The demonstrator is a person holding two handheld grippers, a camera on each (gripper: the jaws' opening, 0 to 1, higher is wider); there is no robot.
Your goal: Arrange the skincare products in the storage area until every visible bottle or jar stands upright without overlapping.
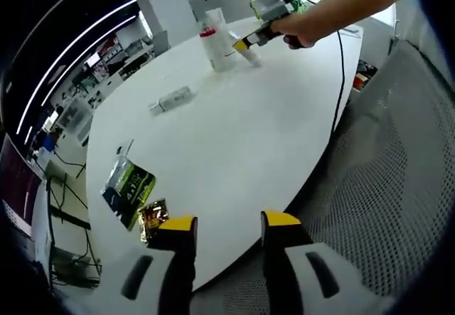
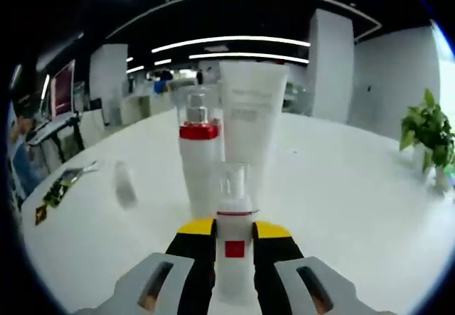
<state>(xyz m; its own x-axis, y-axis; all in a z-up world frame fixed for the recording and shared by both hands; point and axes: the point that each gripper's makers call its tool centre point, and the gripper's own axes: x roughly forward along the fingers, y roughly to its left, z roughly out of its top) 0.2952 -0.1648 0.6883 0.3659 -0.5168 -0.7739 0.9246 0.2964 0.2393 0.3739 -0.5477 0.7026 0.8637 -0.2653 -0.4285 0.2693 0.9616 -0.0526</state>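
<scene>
My right gripper (image 2: 233,228) is shut on a small white bottle (image 2: 233,247) with a clear cap and a red square label, held just above the white table (image 2: 341,208). Close behind it stand a white bottle with a red collar (image 2: 200,169) and a tall white tube (image 2: 252,112), both upright. A small clear bottle (image 2: 126,184) lies on its side to the left. From the left gripper view, the right gripper (image 1: 247,45) and a person's hand (image 1: 298,30) are at the far side, beside the red-collared bottle (image 1: 215,43); the clear bottle (image 1: 170,100) lies nearer. My left gripper (image 1: 229,222) is open over the table's near edge.
A green packet (image 1: 128,185) and a gold sachet (image 1: 152,215) lie near the table's left edge, close to my left jaw. A black cable (image 1: 341,73) runs off the table's right side. A potted plant (image 2: 426,134) stands far right. Grey mesh flooring (image 1: 384,187) lies beyond the table edge.
</scene>
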